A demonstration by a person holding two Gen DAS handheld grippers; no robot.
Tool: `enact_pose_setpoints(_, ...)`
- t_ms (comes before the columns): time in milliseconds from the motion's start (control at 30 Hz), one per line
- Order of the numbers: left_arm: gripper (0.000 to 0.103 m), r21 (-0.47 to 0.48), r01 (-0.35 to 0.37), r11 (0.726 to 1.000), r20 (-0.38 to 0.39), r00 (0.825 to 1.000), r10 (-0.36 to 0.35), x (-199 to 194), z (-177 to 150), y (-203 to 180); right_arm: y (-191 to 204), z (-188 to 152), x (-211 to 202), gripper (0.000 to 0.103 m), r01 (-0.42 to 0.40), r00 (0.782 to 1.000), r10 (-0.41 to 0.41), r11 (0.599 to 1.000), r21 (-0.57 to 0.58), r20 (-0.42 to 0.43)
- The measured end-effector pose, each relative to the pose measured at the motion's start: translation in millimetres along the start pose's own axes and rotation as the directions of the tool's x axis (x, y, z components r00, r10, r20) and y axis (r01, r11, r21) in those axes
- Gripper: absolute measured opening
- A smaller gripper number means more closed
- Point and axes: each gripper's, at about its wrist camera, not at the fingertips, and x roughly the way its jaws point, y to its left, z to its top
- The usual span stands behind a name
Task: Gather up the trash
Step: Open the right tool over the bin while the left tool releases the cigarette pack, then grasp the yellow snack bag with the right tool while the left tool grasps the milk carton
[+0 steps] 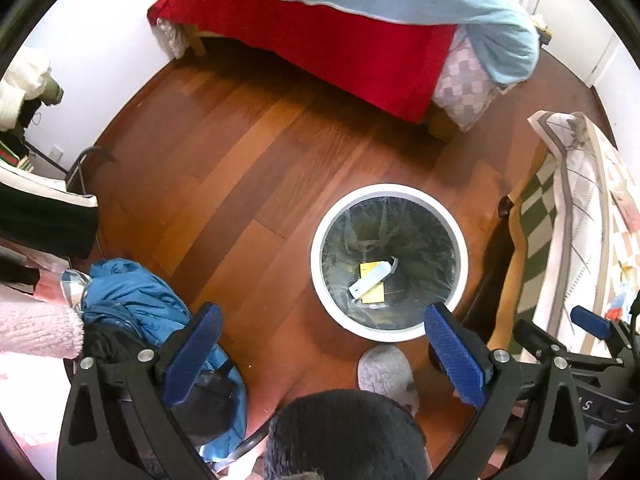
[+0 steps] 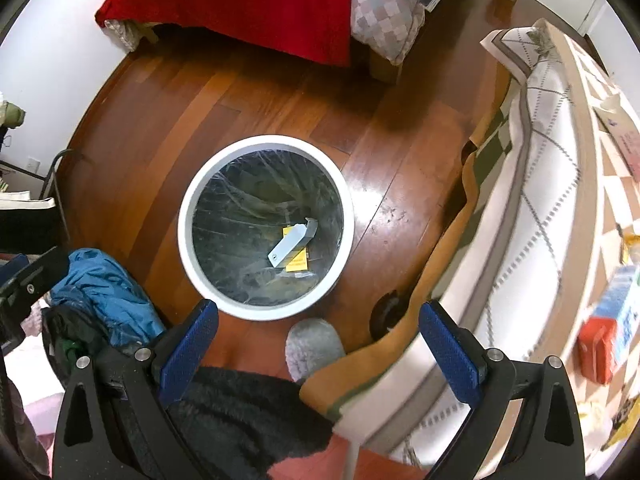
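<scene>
Plainly, both tools hang above the round white bin with the clear plastic liner (image 2: pixel 265 148), and neither carries anything: the left gripper (image 1: pixel 318 354) has its blue pads spread wide with only floor and slipper between them, and the right gripper (image 2: pixel 318 350) is parted just as far. Trash already lies at the bin's bottom, a pale grey strip (image 2: pixel 290 246) resting across a flat yellow packet (image 2: pixel 297 265). More likely trash sits at about 3 o'clock in the right wrist view, a red and blue carton (image 2: pixel 612 336) on the checked table surface (image 2: pixel 600 208), blurred. Swinging toward it risks the right gripper catching the hanging patterned cloth (image 2: pixel 516 200) and dragging things off. The grey slipper (image 2: pixel 314 342) at 6 o'clock of the bin stands just beside its wall, so a step could knock the bin over. The blue jacket (image 1: pixel 132 292) heaped at 8 o'clock might be mistaken for rubbish.
</scene>
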Motion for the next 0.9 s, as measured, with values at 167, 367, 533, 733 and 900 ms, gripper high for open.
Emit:
enact_pose_setpoints(167,0.103,0.012,0.014,1.0,0.06,0.998,-0.015,-40,-6,-6,-5,-14,-37,0.101,-0.022,0.998,0.022,1.0,0.007,0.054)
enact_pose_setpoints(367,0.103,0.049,0.03,0.998,0.137,0.99,-0.036,-92,-16,-19,-11,-30,-99,0.101,-0.056,0.988,0.056,0.998,-0.002,0.141)
enact_pose_setpoints(533,0.103,0.085,0.042,0.995,0.201,0.978,-0.058,-133,-23,-35,-19,-47,-150,0.101,-0.099,0.972,0.097,0.995,-0.003,0.214)
enact_pose_setpoints(733,0.103,0.111,0.04,0.993,0.276,0.959,-0.07,-176,-31,-64,-44,-71,-206,0.101,-0.182,0.939,0.162,0.983,0.039,0.305)
enact_pose_setpoints(900,0.103,0.191,0.111,0.975,0.291,0.943,-0.164,-179,-45,-119,-87,-103,-244,0.101,-0.249,0.909,0.183,0.959,0.136,0.374)
